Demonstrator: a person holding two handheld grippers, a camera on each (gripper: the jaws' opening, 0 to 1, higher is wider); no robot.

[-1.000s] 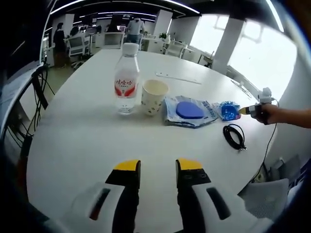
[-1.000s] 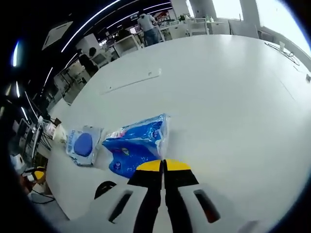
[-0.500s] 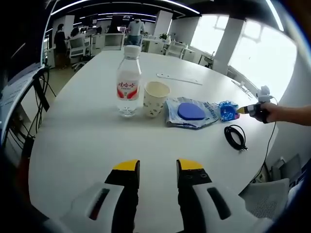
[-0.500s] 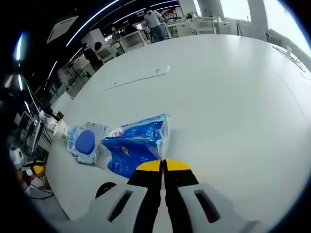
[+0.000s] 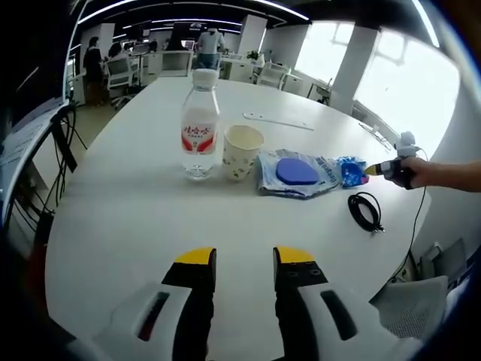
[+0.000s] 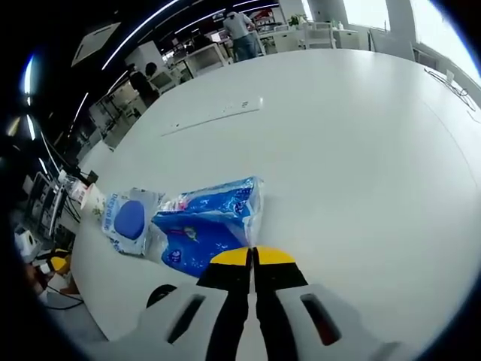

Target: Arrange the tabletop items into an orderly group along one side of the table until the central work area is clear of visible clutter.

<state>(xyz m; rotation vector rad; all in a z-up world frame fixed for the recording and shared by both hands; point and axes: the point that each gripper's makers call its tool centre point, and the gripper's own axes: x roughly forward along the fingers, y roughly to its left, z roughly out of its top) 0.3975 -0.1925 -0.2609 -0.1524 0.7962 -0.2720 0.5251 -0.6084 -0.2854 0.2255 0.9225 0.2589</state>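
On the round white table [image 5: 135, 218] stand a water bottle [image 5: 199, 124] and a paper cup [image 5: 242, 150] side by side. To their right lie a wet-wipe pack with a blue lid [image 5: 294, 172] [image 6: 128, 222], a blue tissue pack [image 5: 351, 171] [image 6: 210, 226] and a coiled black cable [image 5: 366, 212] [image 6: 160, 291]. My left gripper [image 5: 246, 259] hovers open over bare table, well short of the bottle. My right gripper [image 6: 253, 259], held by a hand [image 5: 409, 173] at the table's right edge, is shut with its tips on the tissue pack's near edge.
A flat white strip [image 5: 274, 120] [image 6: 214, 116] lies farther back on the table, and a thin cable [image 6: 443, 79] rests near the far rim. Office chairs, desks and people stand beyond the table. Broad bare surface spreads past the tissue pack.
The right gripper view has swung a little while the tissue pack stays at its tips. The left gripper and the bottle, cup and wipes have hardly moved.
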